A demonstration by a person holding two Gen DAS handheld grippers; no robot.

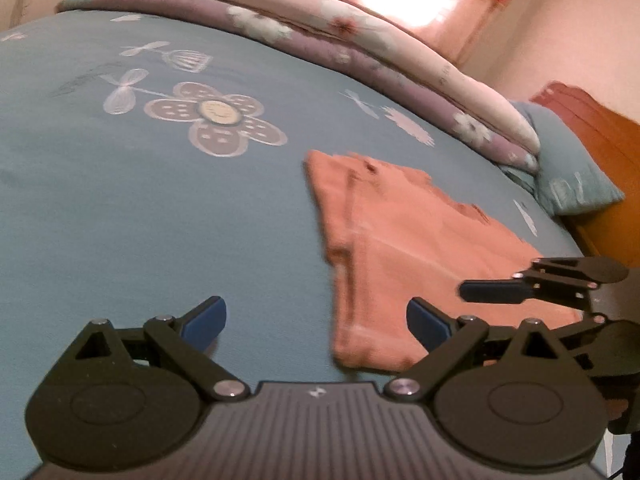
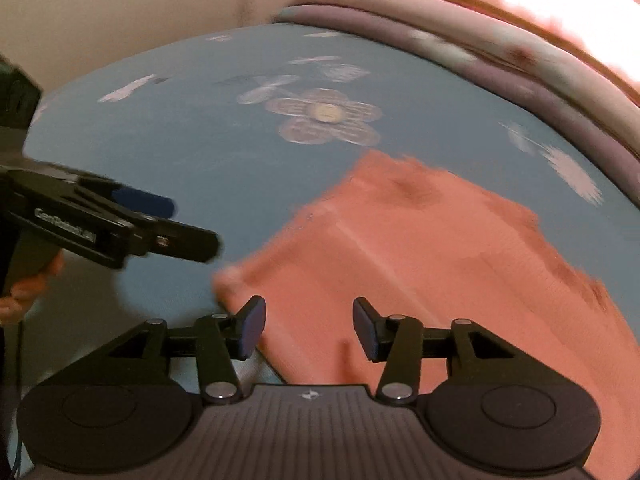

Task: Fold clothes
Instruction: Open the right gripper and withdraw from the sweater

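1. One salmon-pink garment (image 2: pixel 420 264) lies flat, partly folded, on the blue flowered bedsheet (image 1: pixel 120 220), spread so its edges can be reached.
2. Two grippers hover at its near edge: the right gripper (image 2: pixel 308 326) stands released above the cloth, gripping nothing; the left gripper (image 1: pixel 316 324) is spread wide, empty, beside the garment's left edge.
3. One rolled quilt (image 1: pixel 360 36) lies along the bed's far side.

Quick count: one folded orange garment (image 1: pixel 420 256) on one bed (image 1: pixel 160 220), two tongs, left tongs (image 1: pixel 316 324) and right tongs (image 2: pixel 309 328), one rolled-up floral quilt (image 1: pixel 360 40) and one blue pillow (image 1: pixel 572 176).
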